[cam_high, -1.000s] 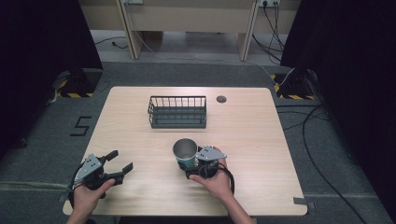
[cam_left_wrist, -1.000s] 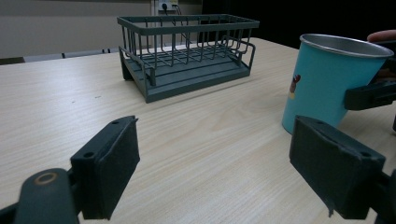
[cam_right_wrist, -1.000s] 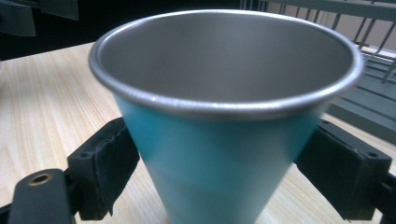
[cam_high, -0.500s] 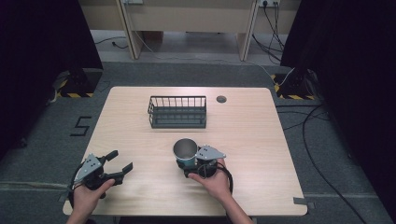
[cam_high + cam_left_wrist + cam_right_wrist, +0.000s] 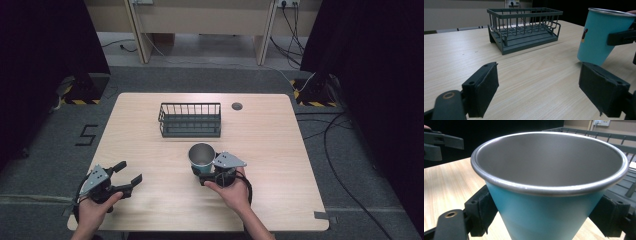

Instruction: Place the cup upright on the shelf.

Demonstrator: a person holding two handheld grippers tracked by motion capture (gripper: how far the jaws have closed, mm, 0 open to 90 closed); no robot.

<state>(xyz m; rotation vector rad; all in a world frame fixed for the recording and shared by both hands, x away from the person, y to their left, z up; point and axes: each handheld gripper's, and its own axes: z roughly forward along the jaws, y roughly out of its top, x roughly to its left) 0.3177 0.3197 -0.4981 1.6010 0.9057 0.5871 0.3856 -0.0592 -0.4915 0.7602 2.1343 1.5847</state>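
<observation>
My left gripper [image 5: 125, 176] rests at the near left of the surface [image 5: 280, 150], jaws spread wide and holding nothing. To its right, near the middle of the near edge, my right gripper [image 5: 204, 169] has its jaws pressed against both sides of the teal metal cup [image 5: 201, 156], which stands upright; I cannot tell whether its base touches the wood. So the grasp looks made. Beyond it, the wire basket [image 5: 190, 120] sits empty, apart from the cup, and I judge that carrying the cup over is what remains.
</observation>
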